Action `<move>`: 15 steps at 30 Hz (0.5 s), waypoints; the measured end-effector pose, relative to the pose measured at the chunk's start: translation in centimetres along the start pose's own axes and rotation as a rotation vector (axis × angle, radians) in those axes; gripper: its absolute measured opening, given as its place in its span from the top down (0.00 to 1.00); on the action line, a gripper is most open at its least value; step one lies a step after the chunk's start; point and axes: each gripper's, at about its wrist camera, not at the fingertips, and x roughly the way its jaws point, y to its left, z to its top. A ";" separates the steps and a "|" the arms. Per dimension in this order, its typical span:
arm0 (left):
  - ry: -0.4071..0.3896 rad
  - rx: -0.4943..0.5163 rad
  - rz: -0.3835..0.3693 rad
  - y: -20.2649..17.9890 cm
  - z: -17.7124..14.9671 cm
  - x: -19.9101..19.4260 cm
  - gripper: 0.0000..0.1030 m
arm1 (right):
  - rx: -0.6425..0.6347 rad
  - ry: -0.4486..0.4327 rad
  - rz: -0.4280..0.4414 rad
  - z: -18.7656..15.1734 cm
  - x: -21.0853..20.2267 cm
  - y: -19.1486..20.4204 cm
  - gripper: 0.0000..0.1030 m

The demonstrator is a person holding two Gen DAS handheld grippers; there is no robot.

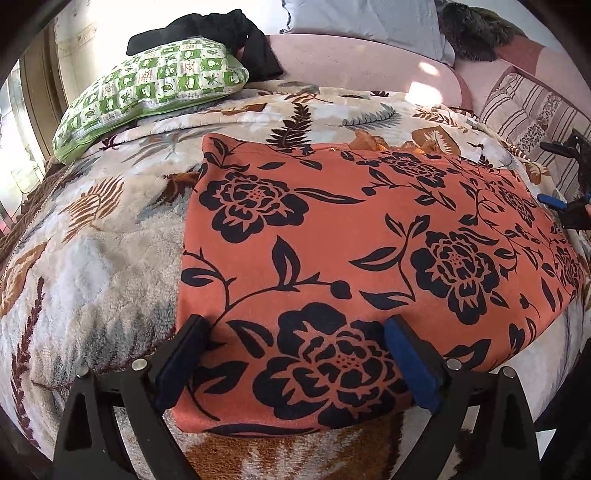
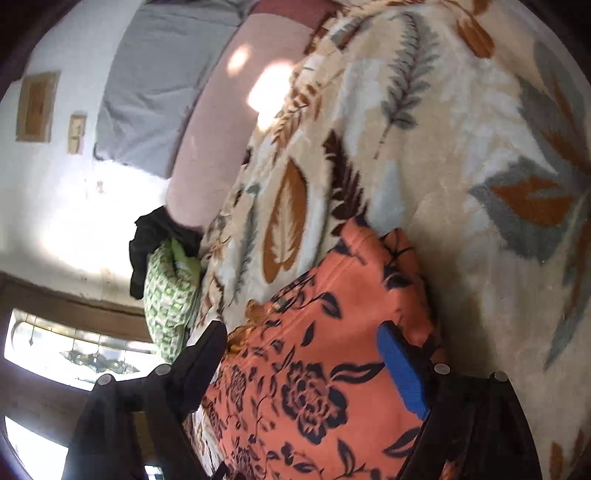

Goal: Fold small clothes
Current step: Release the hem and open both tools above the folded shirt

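An orange garment with a black flower print (image 1: 369,229) lies folded flat on a leaf-patterned bedspread (image 1: 92,266). My left gripper (image 1: 295,325) stands open over the garment's near left corner, its blue-padded fingers (image 1: 410,365) wide apart with cloth lying between them and not pinched. My right gripper (image 2: 301,328) is open too, rolled on its side at the garment's (image 2: 332,332) right end, its fingers either side of the cloth edge. In the left wrist view the right gripper (image 1: 545,171) shows at the far right edge of the garment.
A green checked pillow (image 1: 155,85) with a black garment (image 1: 221,29) on it sits at the back left. A pink bolster (image 1: 351,66), a grey pillow (image 1: 362,18) and a striped cushion (image 1: 528,107) line the back. A window (image 2: 74,354) lies beyond the bed's left side.
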 end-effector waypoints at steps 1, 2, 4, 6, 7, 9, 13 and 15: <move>0.001 -0.001 0.001 0.0 0.0 0.0 0.06 | -0.019 0.017 -0.025 -0.5 0.2 0.0 0.16; 0.005 -0.002 -0.001 0.0 0.1 -0.2 0.06 | -0.031 0.027 -0.095 -0.7 0.5 -0.5 0.16; 0.012 -0.012 -0.011 0.1 0.2 -1.0 0.06 | 0.024 0.022 -0.150 -1.4 0.1 -2.4 0.17; -0.017 -0.040 -0.029 0.6 0.0 -2.4 0.06 | 0.014 -0.019 -0.148 -2.4 -1.8 -1.3 0.17; -0.031 -0.055 -0.031 0.8 0.0 -3.0 0.06 | -0.023 -0.032 -0.133 -3.3 -2.8 -0.3 0.17; -0.044 -0.084 -0.036 1.2 -0.1 -4.0 0.06 | -0.052 -0.040 -0.067 -5.6 -4.9 1.4 0.16; -0.038 -0.116 -0.054 1.6 -0.7 -4.4 0.06 | -0.048 -0.006 0.036 -10.6 -6.7 1.3 0.12; 0.002 -0.121 -0.058 1.6 -1.1 -3.7 0.06 | -0.042 0.022 -0.022 -11.7 -5.6 -0.7 0.11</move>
